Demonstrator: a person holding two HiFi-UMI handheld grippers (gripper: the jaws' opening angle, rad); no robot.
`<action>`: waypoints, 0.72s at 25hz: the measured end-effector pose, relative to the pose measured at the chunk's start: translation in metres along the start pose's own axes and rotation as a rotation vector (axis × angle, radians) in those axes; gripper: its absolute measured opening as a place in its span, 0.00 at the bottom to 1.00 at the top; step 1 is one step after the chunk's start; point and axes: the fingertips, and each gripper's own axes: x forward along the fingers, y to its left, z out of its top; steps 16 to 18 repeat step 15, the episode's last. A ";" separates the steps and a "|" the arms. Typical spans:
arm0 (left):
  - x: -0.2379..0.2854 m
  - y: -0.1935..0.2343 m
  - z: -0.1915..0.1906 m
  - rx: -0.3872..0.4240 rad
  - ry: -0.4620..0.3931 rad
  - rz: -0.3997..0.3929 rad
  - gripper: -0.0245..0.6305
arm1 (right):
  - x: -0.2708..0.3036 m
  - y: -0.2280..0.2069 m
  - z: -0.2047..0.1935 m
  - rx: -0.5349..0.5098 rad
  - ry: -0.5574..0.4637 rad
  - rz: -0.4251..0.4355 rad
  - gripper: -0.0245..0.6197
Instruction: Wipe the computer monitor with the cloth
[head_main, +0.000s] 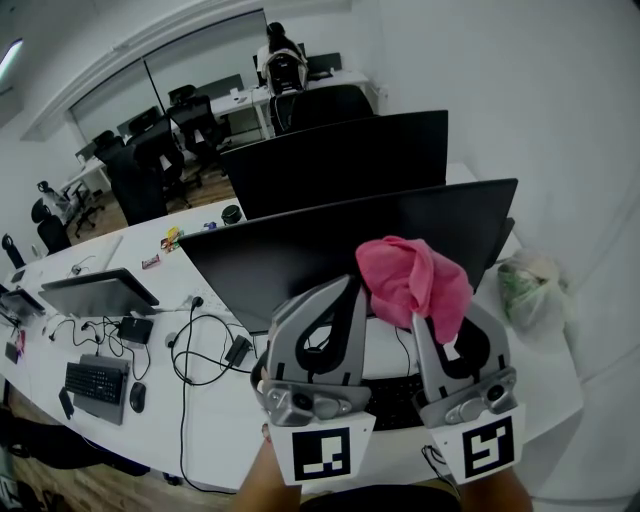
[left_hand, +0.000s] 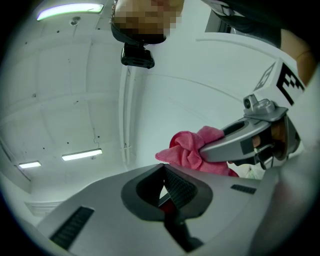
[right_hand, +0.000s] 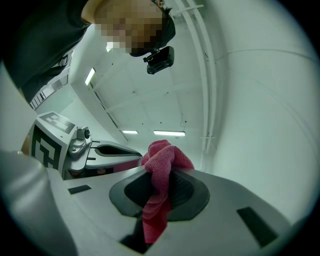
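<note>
The right claw is clenched on the crumpled pink terry cloth, raised before the wide black flat computer monitor on the white worktop. The left claw is closed and empty. Whether cloth touches screen is unclear; the wiping seems largely left to do.

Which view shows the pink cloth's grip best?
The right gripper view: the cloth is pinched between the right tool's jaws, one end bunched above, the other hanging below. The head view shows it bunched over that tool, before the monitor. The left gripper view catches only its side, partly behind the right tool.
</note>
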 end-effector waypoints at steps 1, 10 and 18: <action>0.000 0.000 0.000 0.001 0.001 0.000 0.04 | 0.000 0.000 0.001 -0.001 -0.001 0.000 0.14; 0.003 -0.008 -0.002 0.011 0.019 -0.015 0.04 | -0.003 -0.003 -0.003 0.014 -0.002 0.010 0.14; 0.008 -0.013 -0.001 0.025 0.021 -0.019 0.04 | -0.003 -0.004 -0.007 0.012 0.004 0.031 0.14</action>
